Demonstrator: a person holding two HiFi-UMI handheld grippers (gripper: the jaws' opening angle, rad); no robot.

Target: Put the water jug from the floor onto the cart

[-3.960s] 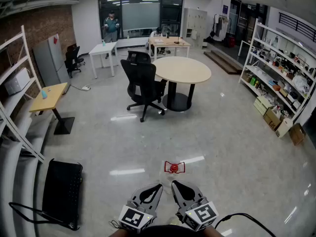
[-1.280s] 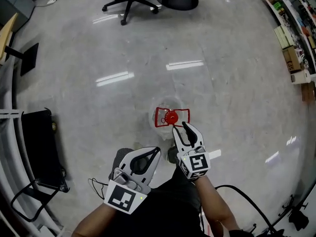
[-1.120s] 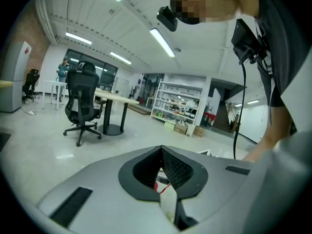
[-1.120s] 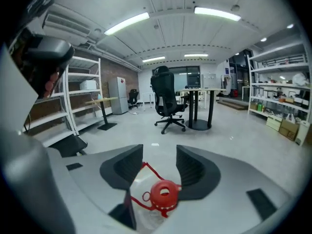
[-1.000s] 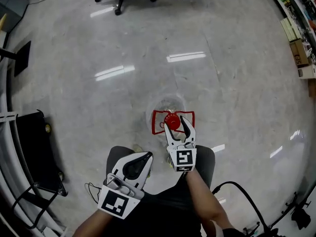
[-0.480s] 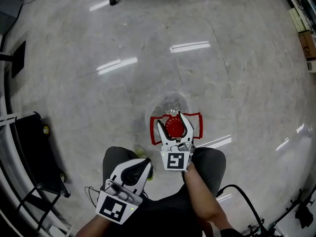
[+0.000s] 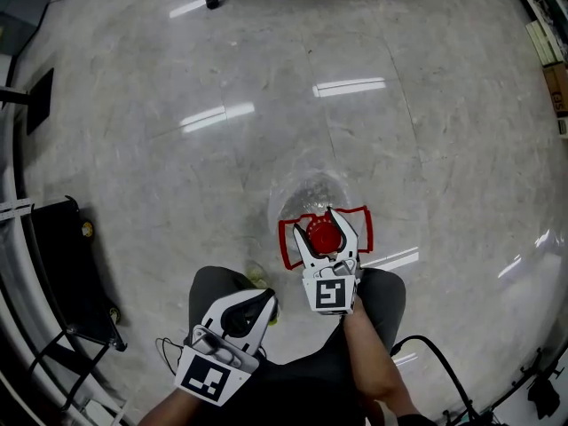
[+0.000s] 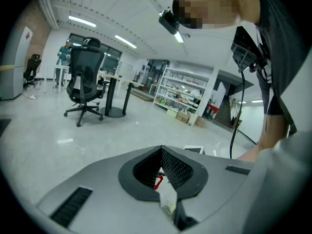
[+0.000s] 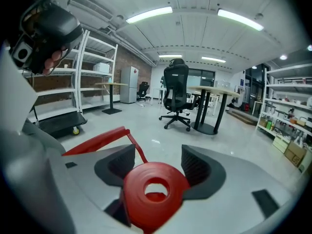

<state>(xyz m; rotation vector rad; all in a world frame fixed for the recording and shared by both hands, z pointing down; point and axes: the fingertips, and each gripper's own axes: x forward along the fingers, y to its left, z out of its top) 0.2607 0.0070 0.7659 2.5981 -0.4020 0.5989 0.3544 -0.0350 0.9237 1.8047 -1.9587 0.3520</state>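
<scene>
- Right gripper (image 7: 315, 224) jaws, released and just opened wide, flank the water jug's (image 7: 306, 193) red cap (image 7: 322, 237).
- Left gripper (image 7: 266, 300) is clenched on nothing, at the jug's 7 o'clock.
- Cart (image 7: 62, 264) sits at 9 o'clock, with bare floor (image 7: 177, 202) between.

Glossy pale grey floor (image 7: 426, 149), streaked with reflected bars of light. Black office chair (image 9: 176, 94) on castors, just beside a round table (image 9: 214, 90) with pale top and dark pedestal. Further back, a grey refrigerator (image 9: 128, 84) against a brick wall, and a small wood-topped table (image 9: 111, 85) near it. White shelving (image 9: 285, 126) stacked with boxes along one side; long ceiling lights (image 9: 148, 14) overhead. Far off, a person (image 8: 65, 57) standing.
</scene>
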